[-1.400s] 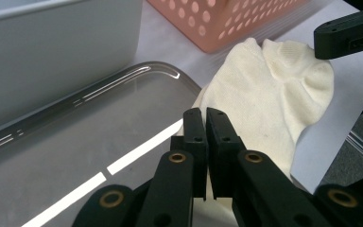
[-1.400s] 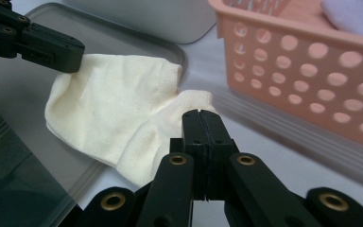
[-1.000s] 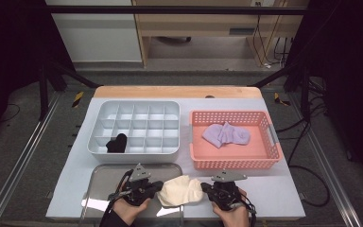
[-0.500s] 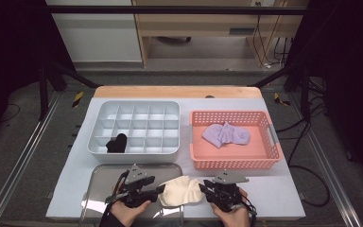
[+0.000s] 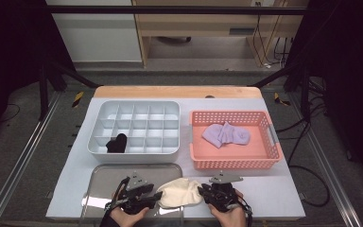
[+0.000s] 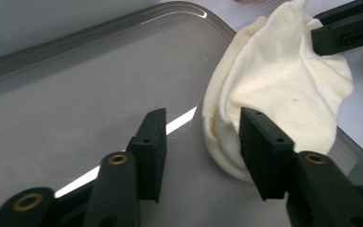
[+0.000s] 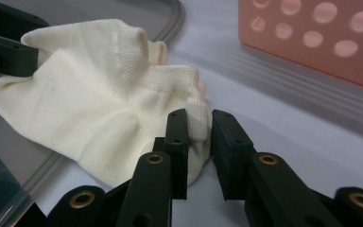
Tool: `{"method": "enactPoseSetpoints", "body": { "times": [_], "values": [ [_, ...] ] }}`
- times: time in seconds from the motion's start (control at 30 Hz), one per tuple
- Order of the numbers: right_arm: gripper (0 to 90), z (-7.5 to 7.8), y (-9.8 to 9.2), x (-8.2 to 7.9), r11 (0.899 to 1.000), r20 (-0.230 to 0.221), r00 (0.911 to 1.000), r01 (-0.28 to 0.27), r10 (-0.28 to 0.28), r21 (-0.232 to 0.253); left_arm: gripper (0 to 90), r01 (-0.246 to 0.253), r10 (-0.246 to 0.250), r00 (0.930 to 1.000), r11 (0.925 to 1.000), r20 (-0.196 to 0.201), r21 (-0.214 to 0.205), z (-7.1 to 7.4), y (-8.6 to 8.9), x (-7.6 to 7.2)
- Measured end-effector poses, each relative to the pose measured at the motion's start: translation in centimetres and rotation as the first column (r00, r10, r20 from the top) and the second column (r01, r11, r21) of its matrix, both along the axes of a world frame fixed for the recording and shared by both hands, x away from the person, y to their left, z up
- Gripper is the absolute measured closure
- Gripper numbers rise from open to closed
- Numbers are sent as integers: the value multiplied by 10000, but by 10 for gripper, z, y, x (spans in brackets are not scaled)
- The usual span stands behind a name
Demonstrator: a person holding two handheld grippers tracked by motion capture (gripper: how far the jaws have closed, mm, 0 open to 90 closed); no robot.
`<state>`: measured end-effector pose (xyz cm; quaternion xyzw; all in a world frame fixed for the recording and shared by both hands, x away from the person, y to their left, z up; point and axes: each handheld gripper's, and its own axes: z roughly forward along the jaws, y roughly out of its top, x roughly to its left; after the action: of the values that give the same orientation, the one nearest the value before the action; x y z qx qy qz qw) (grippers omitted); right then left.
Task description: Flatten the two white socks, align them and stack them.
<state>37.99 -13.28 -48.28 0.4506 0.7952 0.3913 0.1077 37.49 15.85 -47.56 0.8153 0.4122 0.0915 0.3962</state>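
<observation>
A cream sock (image 5: 182, 193) lies crumpled across the right rim of a metal tray (image 5: 100, 176) at the table's front edge. My left gripper (image 5: 157, 195) is at its left end, my right gripper (image 5: 201, 192) at its right end. In the left gripper view the jaws (image 6: 203, 124) stand apart over the bare tray (image 6: 75, 71), the sock (image 6: 283, 80) just beside the right jaw; they have just been closing, nothing between them. In the right gripper view the jaws (image 7: 199, 116) stand narrowly apart around the sock's (image 7: 90, 94) cuff edge and have just been closing.
A grey divided box (image 5: 132, 105) behind the tray holds a black sock (image 5: 117, 143) in a front compartment. To its right an orange perforated basket (image 5: 236, 163) holds purple socks (image 5: 226, 135). The basket wall (image 7: 312, 33) stands close to the right gripper.
The left gripper's jaws have spread apart and come off the sock's left end. The right gripper's jaws have parted slightly. Both hands and the sock stay in place.
</observation>
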Motion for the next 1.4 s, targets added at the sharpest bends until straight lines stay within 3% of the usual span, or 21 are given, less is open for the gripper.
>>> {"method": "enactPoseSetpoints", "body": {
  "times": [0.13,0.17,0.23,0.37,0.47,0.53,0.57,0.67,0.77,0.8,0.9,0.97,1.07,1.33,1.4],
  "values": [
    [798,-1,-1,0,9998,-147,9999,52,-49,191,657,150,-151,9998,9997,-93,-174,-2,-1,-1],
    [817,-1,-1,0,9994,-316,9994,144,-134,322,731,128,-137,9996,9993,-252,-356,-2,-2,-1],
    [844,0,-1,1,9995,-283,9995,112,-104,292,787,118,-128,9996,9993,-268,-362,-2,-3,-1],
    [862,2,0,2,9997,-324,9994,116,-110,205,829,-233,234,9997,9995,53,-193,2,-1,0],
    [863,3,-1,3,9995,-260,9995,200,-194,236,831,-319,320,9995,9993,43,-188,3,2,2],
    [863,4,1,4,9996,-121,9997,227,-225,168,830,-335,335,9994,9994,110,44,3,1,1],
    [862,3,5,5,9997,10,9998,177,-177,-189,830,-263,258,9993,9994,269,204,3,-1,0],
    [855,3,5,5,9997,57,9999,139,-138,-201,817,-238,233,9994,9995,268,184,3,-1,0],
    [818,3,4,5,9999,68,9999,113,-113,-35,790,-246,246,9993,9997,284,-16,4,1,1],
    [759,6,4,4,9999,352,9993,109,-109,15,751,-240,244,9989,9997,394,-85,6,2,0],
    [715,9,3,3,9999,626,9980,69,-78,157,701,-328,341,9983,9991,472,-270,9,4,0],
    [648,11,-1,3,9985,744,9972,9,-50,556,619,-341,366,9969,9987,697,-374,12,5,0],
    [635,13,-4,2,9971,890,9960,25,-93,766,590,-247,328,9936,9968,1082,-758,20,6,-2],
    [619,15,-12,2,9958,963,9950,177,-264,897,645,31,116,9887,9952,1497,-976,28,-5,-2],
    [619,16,-15,2,9952,1044,9940,219,-319,955,712,157,-11,9885,9953,1515,-958,29,-11,0]
  ]
}}
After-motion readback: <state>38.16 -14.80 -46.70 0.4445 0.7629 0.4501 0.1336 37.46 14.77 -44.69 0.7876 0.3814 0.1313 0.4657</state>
